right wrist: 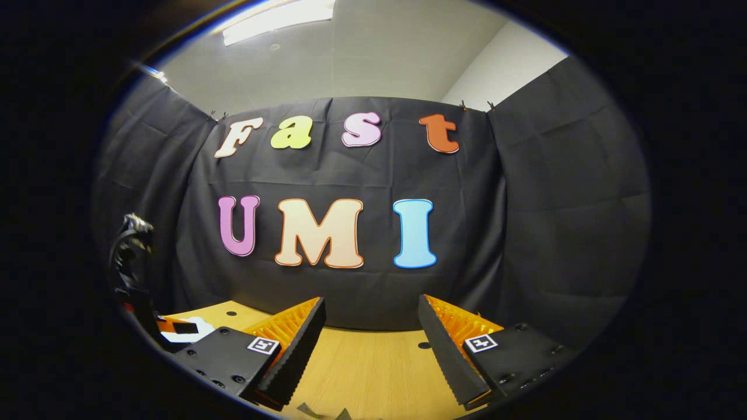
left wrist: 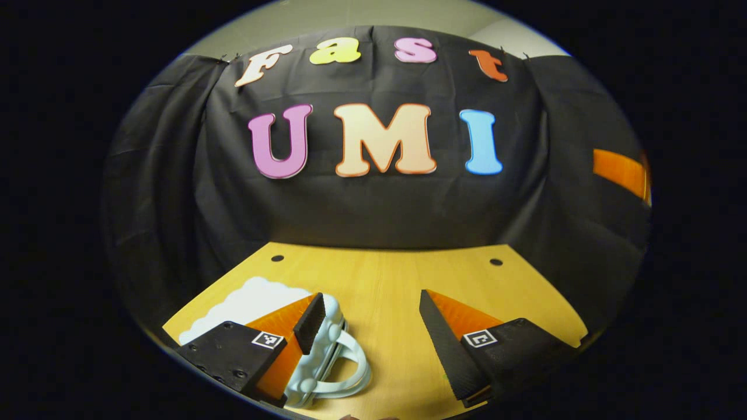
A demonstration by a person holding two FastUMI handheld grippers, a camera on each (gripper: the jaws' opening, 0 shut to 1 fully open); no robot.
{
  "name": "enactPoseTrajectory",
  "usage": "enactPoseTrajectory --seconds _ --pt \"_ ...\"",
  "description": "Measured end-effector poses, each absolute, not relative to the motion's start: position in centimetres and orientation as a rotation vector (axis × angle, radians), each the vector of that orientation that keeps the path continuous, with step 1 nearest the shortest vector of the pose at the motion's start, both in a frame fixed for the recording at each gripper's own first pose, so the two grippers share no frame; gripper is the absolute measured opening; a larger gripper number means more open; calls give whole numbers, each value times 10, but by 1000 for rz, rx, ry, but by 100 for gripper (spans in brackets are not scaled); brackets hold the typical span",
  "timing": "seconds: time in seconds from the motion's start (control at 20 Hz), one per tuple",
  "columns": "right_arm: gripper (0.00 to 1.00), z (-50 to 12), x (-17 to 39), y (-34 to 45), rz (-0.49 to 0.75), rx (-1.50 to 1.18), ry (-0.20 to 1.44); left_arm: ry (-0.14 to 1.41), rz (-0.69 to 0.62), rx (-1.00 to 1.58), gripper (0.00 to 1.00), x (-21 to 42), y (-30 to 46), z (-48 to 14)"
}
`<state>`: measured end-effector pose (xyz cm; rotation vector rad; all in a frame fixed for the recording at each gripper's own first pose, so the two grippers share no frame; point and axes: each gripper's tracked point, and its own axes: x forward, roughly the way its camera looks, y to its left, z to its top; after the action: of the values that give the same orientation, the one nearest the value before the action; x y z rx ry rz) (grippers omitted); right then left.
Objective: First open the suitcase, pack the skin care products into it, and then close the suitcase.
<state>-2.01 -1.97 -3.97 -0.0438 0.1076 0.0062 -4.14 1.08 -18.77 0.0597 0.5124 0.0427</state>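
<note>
Hovering low over a pale wooden table (left wrist: 385, 280), the left gripper (left wrist: 370, 326) holds its two fingers spread wide apart with nothing between them, seen at the bottom of the left gripper view. A small pale-blue suitcase (left wrist: 327, 356) with a looped handle (left wrist: 356, 367) lies closed on the table at lower left of that frame, partly hidden behind the gripper's left-hand finger (left wrist: 309, 321); whether that finger touches the case cannot be told. A white, scallop-edged shape (left wrist: 245, 303) sits just behind the suitcase, toward the table's left edge. Two dark round holes (left wrist: 496, 262) mark the tabletop's far side, in front of the black cloth wall (left wrist: 373, 210).

In the right gripper view, the right gripper (right wrist: 370, 344) likewise stands wide open and empty at the bottom centre of the frame, above the same table (right wrist: 362, 367). At far left of that frame the other gripper's body shows as a dark form trailing cables (right wrist: 125, 251). A ceiling light (right wrist: 274, 17) glows at upper left above the cloth.
</note>
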Motion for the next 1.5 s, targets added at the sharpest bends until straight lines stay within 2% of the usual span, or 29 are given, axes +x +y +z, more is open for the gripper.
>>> enactPoseTrajectory --seconds 0.65,0.7,0.75,0.85,1.0,1.05,1.1,1.15,1.2,1.25,1.3,1.4,1.5 --pt "99 -48 -32 -41 4 -74 163 974 32 109 94 -89 10 -329" --pt "99 -49 -35 -42 5 -74 166 1007 34 111 89 -91 13 -338" --pt "99 -50 -36 -45 1 -77 169 1031 34 105 93 -92 13 -346" --pt "99 -53 -39 -51 -7 -84 174 1081 28 80 93 -94 13 -359" --pt "99 -63 -43 -53 -3 -80 201 1102 43 96 78 -92 21 -366" --pt "99 -65 -44 -56 -6 -79 204 1104 53 103 65 -92 25 -367" --pt "99 -66 -46 -58 -7 -77 203 1105 61 107 61 -92 28 -368" --pt "99 -66 -46 -60 -7 -75 201 1108 72 112 49 -92 32 -368" --pt "99 -67 -48 -62 -7 -74 198 1112 82 120 42 -92 36 -368" --pt "99 -67 -49 -64 -5 -71 195 1118 66 108 27 -90 34 -371" --pt "99 -67 -51 -67 -3 -66 192 1125 56 107 22 -92 34 -370" --pt "99 -69 -52 -73 -2 -55 184 1141 38 103 20 -93 33 -371" --pt "99 -71 -54 -80 5 -42 182 1156 17 114 13 -94 30 -369"
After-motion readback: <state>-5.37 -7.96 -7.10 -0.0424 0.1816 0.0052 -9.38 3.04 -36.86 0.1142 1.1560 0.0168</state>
